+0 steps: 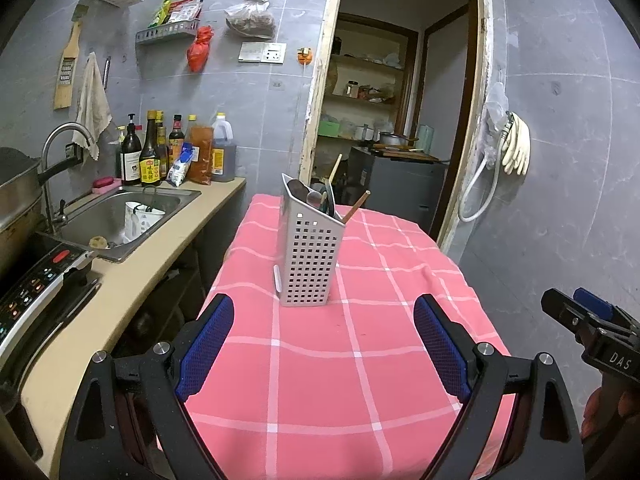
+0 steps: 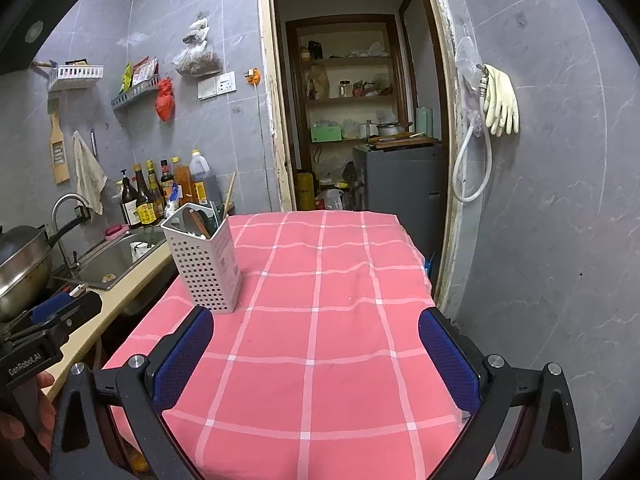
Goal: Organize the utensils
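A white perforated utensil holder (image 1: 308, 252) stands upright on the pink checked tablecloth (image 1: 320, 360). It holds several utensils, among them a ladle and wooden chopsticks (image 1: 357, 207). My left gripper (image 1: 324, 344) is open and empty, just short of the holder. In the right wrist view the holder (image 2: 204, 260) stands at the table's left edge. My right gripper (image 2: 316, 356) is open and empty above the cloth (image 2: 320, 320), to the right of the holder.
A counter with a steel sink (image 1: 120, 220), sauce bottles (image 1: 172, 152) and an induction cooker (image 1: 32, 292) runs along the left. A wok (image 2: 20, 268) sits at far left. A doorway (image 2: 360, 120) opens behind the table. Rubber gloves (image 2: 500, 100) hang on the right wall.
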`<state>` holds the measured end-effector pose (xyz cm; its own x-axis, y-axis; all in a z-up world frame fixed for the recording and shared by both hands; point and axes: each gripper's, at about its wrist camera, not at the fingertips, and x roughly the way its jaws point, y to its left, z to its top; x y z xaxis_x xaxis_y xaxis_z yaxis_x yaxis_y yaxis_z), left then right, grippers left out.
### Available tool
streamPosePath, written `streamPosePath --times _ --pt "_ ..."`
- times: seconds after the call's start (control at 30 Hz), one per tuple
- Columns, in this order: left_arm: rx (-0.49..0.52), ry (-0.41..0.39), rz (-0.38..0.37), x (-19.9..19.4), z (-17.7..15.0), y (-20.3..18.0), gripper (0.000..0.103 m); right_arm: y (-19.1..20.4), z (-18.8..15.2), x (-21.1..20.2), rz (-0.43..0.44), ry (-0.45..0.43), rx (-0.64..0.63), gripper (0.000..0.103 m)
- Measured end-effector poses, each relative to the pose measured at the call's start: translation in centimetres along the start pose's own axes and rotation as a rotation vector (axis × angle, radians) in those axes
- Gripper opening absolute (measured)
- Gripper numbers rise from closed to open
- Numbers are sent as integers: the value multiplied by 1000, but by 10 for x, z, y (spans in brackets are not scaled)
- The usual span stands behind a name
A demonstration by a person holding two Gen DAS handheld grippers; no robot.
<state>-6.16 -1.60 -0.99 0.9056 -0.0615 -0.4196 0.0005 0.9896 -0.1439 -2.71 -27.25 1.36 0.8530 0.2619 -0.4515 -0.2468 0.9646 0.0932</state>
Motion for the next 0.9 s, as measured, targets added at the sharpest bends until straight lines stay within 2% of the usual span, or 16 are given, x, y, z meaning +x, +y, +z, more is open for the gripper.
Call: streamPosePath --times 0.9 --pt "-8 -6 0 -4 2 9 88 9 1 -1 3 -8 -7 103"
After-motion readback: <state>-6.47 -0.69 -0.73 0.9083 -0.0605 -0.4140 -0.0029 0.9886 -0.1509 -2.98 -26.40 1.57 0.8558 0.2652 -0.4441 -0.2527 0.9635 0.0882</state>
